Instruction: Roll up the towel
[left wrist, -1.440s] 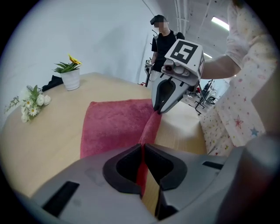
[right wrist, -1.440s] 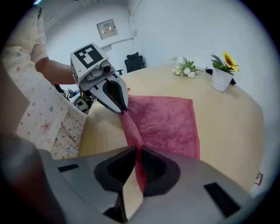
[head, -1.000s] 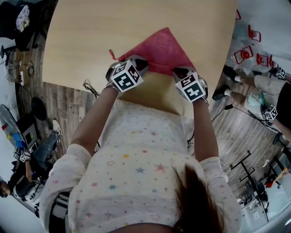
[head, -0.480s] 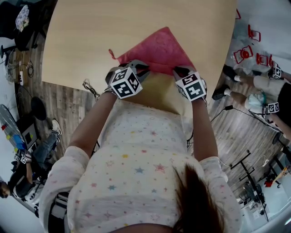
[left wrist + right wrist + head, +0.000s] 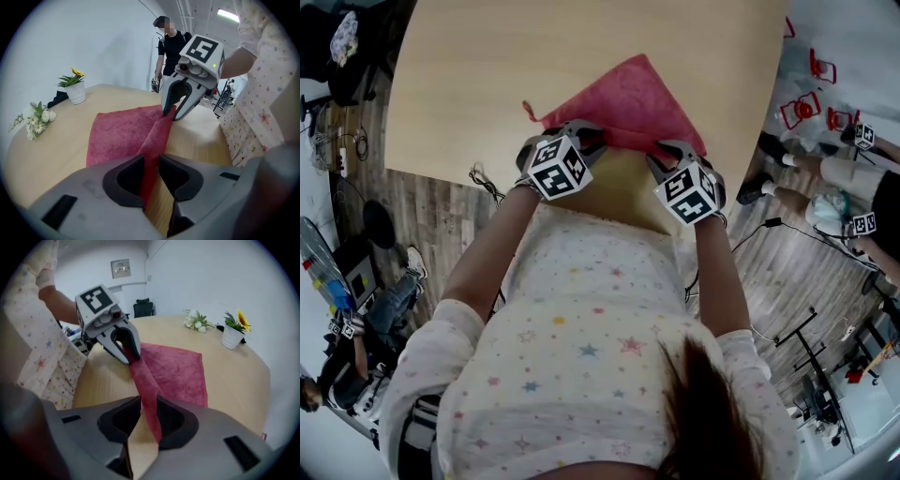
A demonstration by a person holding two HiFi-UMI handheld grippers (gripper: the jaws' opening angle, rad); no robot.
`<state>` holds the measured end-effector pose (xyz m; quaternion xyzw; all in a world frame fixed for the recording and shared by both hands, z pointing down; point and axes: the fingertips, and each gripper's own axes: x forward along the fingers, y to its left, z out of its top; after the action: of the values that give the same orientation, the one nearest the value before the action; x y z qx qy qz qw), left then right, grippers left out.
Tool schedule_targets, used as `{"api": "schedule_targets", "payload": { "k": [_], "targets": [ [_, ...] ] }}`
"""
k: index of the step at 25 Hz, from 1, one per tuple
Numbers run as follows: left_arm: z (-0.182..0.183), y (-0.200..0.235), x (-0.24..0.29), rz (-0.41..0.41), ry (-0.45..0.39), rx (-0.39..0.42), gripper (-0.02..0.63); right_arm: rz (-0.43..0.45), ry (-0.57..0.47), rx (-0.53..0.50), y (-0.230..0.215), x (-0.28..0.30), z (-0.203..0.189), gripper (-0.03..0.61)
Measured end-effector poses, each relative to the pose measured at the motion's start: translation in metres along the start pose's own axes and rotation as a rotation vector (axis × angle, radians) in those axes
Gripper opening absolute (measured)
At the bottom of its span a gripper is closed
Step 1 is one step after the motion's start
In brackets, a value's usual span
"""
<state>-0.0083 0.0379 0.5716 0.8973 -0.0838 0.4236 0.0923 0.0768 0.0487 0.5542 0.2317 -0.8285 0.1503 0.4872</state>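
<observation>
Our left claw has just been easing apart. Its jaws now stand at a narrow gap, and the near edge of the red towel still runs between them, though the pads no longer seem to bite on it. Our right claw stays clamped on the same edge further along, with the cloth pinched between its pads. In the head view its marker cube has turned a little since a moment ago, so that wrist has rolled slightly. Neither claw has travelled far.

The towel lies mostly flat on the desk, spread away from us. Only the near hem is lifted, into a taut ridge strung from one claw to the other. No turn of the roll is laid down yet, so we judge the task to be at its very start.

The loosening on the left reads to us as a regrip, letting go to take the hem again at a better angle for tucking it over. The risk is that the freed end sags, leaving the first fold crooked, with one side ahead of the other.
</observation>
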Motion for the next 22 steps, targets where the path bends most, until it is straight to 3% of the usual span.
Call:
{"api": "schedule_targets", "payload": {
  "k": [4,9,13,17,22],
  "targets": [
    [-0.004,-0.004,0.000,-0.008,0.024,0.030,0.135,-0.037,0.067,-0.031,-0.001,0.012,-0.018,0.106],
    [-0.004,0.000,0.000,0.021,0.035,0.040,0.115,-0.051,0.052,-0.026,-0.006,0.008,-0.015,0.059],
    [-0.006,-0.007,-0.003,-0.016,0.048,0.046,0.053,0.005,0.068,-0.023,0.002,0.003,-0.017,0.034],
    [-0.012,-0.023,-0.008,-0.068,0.073,0.057,0.051,0.102,0.096,-0.019,0.019,-0.003,-0.023,0.032],
    [-0.003,-0.021,-0.017,-0.086,0.037,-0.025,0.051,0.163,0.078,0.065,0.019,-0.010,-0.020,0.037]
  ]
}}
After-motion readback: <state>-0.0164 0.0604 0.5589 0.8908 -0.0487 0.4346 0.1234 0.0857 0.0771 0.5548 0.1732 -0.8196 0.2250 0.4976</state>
